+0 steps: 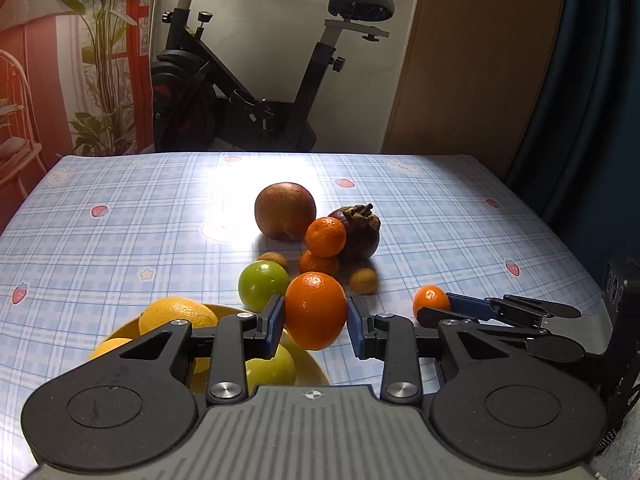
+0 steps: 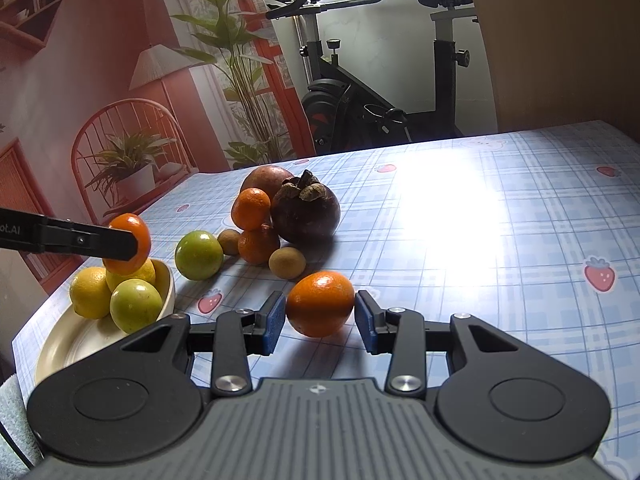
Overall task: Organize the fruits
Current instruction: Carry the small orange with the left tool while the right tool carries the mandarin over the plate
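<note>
- While the left gripper [image 1: 316,324] presses its two blue pads on one orange [image 1: 316,310], the right gripper [image 2: 320,322] has its narrow jaws closed on a second orange [image 2: 320,304].
- Two oranges are held, one in each gripper. The first is lifted over the bowl [image 2: 68,340]. The second sits low at the table [image 2: 480,260], with its shadow just under it.
- One bowl stands at the left edge of the table. It contains three fruits: two lemons [image 2: 91,292] and one lime [image 2: 136,304].
- Seven fruits lie loose in a cluster on the table: one apple [image 1: 285,210], one mangosteen [image 2: 306,212], two mandarins [image 2: 251,208], two small brown fruits [image 2: 287,263] and one green fruit [image 2: 199,255].
- One mandarin lies on top of the other, and both lean on the mangosteen.
- All the fruits are round. The oranges are glossy, the lemons have a dimpled peel, and the mangosteen is dark with a dry, leafy cap.
- The bowl is shallow, smooth and cream-yellow. The cloth on the table is shiny, with blue checks and strawberries.
- The gripper fingers are black, of hard material.
- Only the right view shows the bowl whole, with the first orange just above its fruits.
- Only the left view shows the apple whole. In the right view the mandarins and mangosteen hide a part of it.
- One exercise bike [image 1: 240,100] stands behind the table in both views.
</note>
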`<state>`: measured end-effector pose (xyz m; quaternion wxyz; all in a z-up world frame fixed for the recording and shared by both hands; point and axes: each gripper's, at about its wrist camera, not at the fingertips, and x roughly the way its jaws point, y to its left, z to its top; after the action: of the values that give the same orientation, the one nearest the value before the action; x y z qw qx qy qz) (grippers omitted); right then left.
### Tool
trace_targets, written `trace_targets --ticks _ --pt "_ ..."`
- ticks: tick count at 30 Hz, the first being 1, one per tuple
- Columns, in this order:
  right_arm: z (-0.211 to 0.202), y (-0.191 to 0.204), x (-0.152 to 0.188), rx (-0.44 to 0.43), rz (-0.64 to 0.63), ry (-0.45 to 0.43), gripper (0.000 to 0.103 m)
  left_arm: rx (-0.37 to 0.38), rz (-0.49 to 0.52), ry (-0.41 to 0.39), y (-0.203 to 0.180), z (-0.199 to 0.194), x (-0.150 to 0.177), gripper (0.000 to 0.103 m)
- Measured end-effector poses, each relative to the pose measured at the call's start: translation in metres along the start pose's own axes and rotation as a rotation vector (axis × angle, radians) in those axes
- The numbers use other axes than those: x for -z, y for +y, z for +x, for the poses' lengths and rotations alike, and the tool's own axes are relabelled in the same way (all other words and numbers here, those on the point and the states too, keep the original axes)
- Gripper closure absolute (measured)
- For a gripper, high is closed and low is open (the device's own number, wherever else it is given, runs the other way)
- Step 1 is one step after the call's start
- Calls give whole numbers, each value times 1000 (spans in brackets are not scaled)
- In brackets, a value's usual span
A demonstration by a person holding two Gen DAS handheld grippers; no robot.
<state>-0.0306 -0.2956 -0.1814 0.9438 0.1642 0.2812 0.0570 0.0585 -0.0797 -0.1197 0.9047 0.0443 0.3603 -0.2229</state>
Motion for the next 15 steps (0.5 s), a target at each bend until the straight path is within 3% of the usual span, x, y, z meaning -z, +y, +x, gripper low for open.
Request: trace_targets --ticks 15 --pt "3 26 4 30 -53 34 62 -81 -161 17 73 -48 35 67"
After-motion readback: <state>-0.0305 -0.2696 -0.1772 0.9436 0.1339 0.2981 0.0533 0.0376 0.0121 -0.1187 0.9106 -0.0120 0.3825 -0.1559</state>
